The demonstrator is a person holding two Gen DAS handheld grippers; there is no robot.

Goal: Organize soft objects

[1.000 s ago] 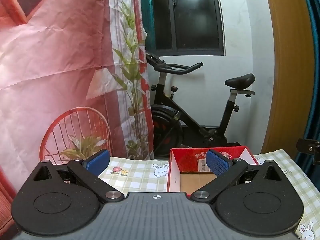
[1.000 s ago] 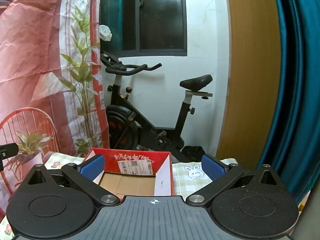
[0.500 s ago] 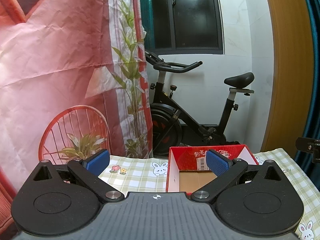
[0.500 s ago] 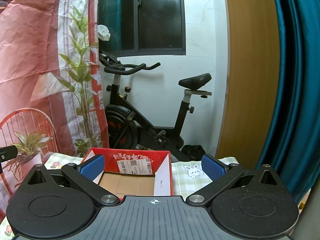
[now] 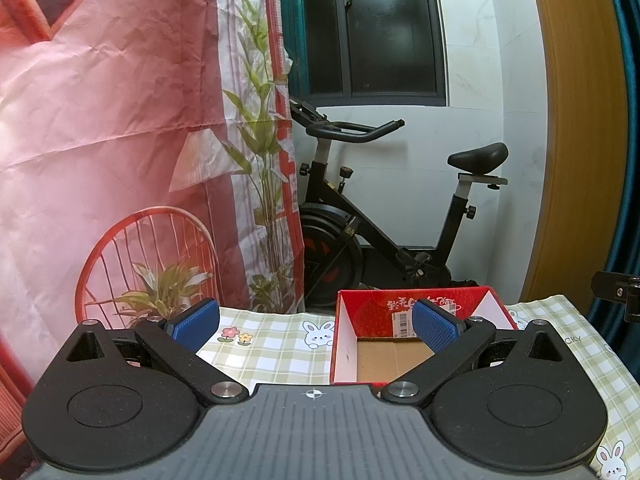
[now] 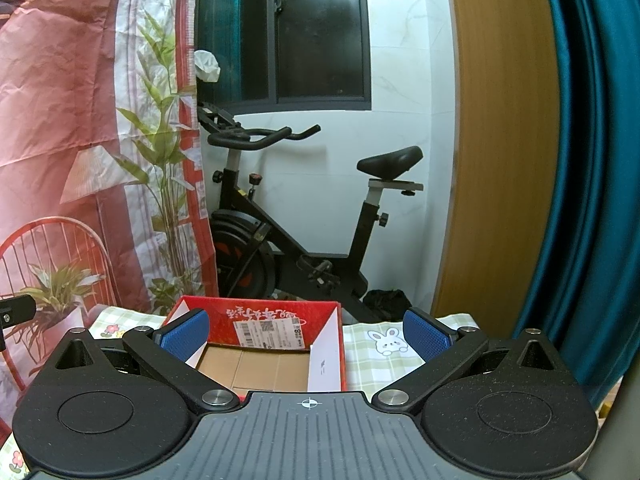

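Observation:
A red cardboard box [image 5: 360, 312] with a bare brown floor stands open on the checked tablecloth [image 5: 272, 348]; no soft object shows in either view. My left gripper [image 5: 316, 326] is open, blue pads wide apart, its right pad in front of the box's back wall. In the right wrist view the same box [image 6: 280, 316] sits just ahead and left of centre, and my right gripper [image 6: 306, 334] is open too, with nothing between its fingers. The box's near part is hidden behind both gripper bodies.
A black exercise bike [image 5: 384, 232] stands behind the table against the white wall. A pink printed backdrop [image 5: 100, 140] hangs on the left, a wooden panel [image 6: 500, 140] and teal curtain [image 6: 592, 160] on the right. The tablecloth [image 6: 384, 356] ends shortly beyond the box.
Both views have shifted only slightly; the scene sits a little lower in frame. Both grippers stay open and the box has not moved.

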